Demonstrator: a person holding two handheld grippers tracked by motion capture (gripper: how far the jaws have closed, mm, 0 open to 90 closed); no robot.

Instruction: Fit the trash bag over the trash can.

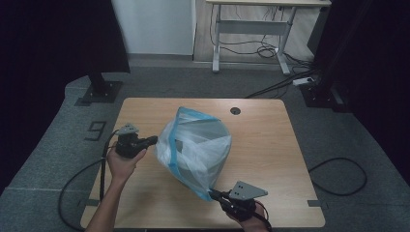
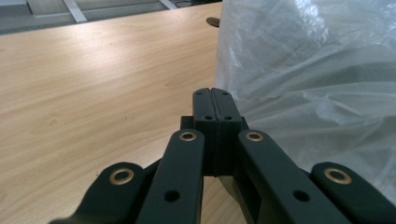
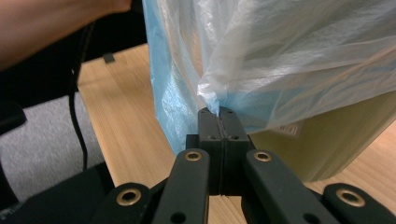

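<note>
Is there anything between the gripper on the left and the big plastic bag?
Nothing visible stands between them. The left hand-held gripper has its jaws shut right beside the plastic bag, with bare table around it. Whether they touch, I cannot tell. The right hand-held gripper already pinches the bag's edge.

Light wooden rectangular table (image 1: 270,145): bears all items listed.

Translucent plastic bag with blue rim band (image 1: 196,150): on the table, middle, slightly left of centre; encloses a pale cylindrical bin (image 3: 327,149), which stands inside it on the tabletop.

Small round cable hole (image 1: 235,111): in the tabletop, behind the bag, near the far edge.

Left gripper (image 1: 153,140): left of the bag, tips at the bag's left side.

Right gripper (image 1: 212,193): before the bag, near the front edge, tips at the bag's lower corner, film between them.

White-framed desk (image 1: 251,29): on the floor, well behind the table.

Black cable loop (image 1: 338,176): on the floor, right of the table.
</note>
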